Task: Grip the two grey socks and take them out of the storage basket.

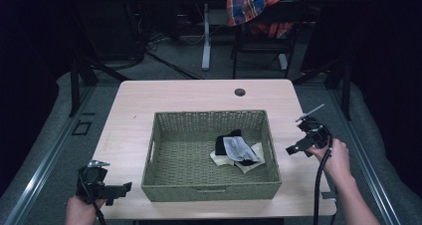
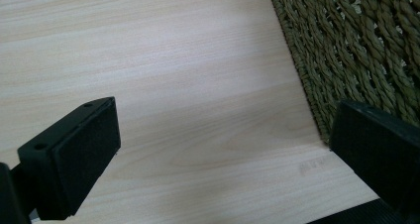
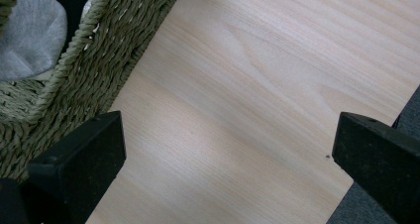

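Observation:
A green woven basket (image 1: pixel 164 185) stands in the middle of the light wooden table (image 1: pixel 189 95). Inside it, toward the right, lie a grey cloth (image 1: pixel 238 148), a black cloth (image 1: pixel 222 143) and a cream cloth (image 1: pixel 256 161), overlapping. My left gripper (image 1: pixel 119 189) hovers at the table's front left corner, beside the basket's outer wall (image 2: pixel 356 40), jaws open over bare wood. My right gripper (image 1: pixel 294 148) is held to the right of the basket, jaws wide open with nothing between them. The right gripper view catches the basket rim (image 3: pixel 94 40) and the grey cloth (image 3: pixel 29 35).
A round cable hole (image 1: pixel 240 92) sits near the table's far edge. Beyond the table stand a chair with a plaid cloth (image 1: pixel 254 8) and a table leg (image 1: pixel 206 36). Grey floor (image 3: pixel 391 110) borders the table's right edge, and dark frame rails run along both sides.

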Demonstrator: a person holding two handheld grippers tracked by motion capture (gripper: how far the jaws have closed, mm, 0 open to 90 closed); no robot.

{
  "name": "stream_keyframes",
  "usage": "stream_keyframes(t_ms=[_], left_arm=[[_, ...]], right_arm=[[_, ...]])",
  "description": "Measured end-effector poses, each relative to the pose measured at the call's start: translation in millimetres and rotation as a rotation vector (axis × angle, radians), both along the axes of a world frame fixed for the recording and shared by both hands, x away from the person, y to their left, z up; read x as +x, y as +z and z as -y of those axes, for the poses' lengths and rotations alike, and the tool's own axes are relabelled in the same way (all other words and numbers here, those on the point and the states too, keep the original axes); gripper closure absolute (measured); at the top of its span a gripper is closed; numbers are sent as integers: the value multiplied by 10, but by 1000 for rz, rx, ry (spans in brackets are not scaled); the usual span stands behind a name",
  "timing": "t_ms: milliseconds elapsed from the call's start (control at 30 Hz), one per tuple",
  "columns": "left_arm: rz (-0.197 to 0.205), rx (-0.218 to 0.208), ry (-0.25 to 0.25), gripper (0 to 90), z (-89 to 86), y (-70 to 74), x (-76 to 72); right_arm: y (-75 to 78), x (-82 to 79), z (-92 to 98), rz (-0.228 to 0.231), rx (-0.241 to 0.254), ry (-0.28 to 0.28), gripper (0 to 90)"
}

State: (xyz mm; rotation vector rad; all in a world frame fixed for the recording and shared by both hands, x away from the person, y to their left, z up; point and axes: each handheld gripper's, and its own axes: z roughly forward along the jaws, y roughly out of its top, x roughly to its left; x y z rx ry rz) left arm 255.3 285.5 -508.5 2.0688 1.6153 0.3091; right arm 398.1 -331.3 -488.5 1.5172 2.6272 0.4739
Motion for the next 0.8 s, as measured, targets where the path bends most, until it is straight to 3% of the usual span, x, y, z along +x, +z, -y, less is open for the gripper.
stream_keyframes(t_ms=[367,400,533,800], left_arm=[[0,-5,3,0,-24,-6,-14],[-1,-1,0,0,-19,-5,-14],[-5,1,0,0,-12,-6,-9],[-3,1,2,0,-16,-2,-16]], right_arm=[[104,8,-12,15,16,7,0],[125,8,-18,10,34,8,0],[142,16,-17,-2,19,19,0],[231,-12,-42,-6,67,19,0]])
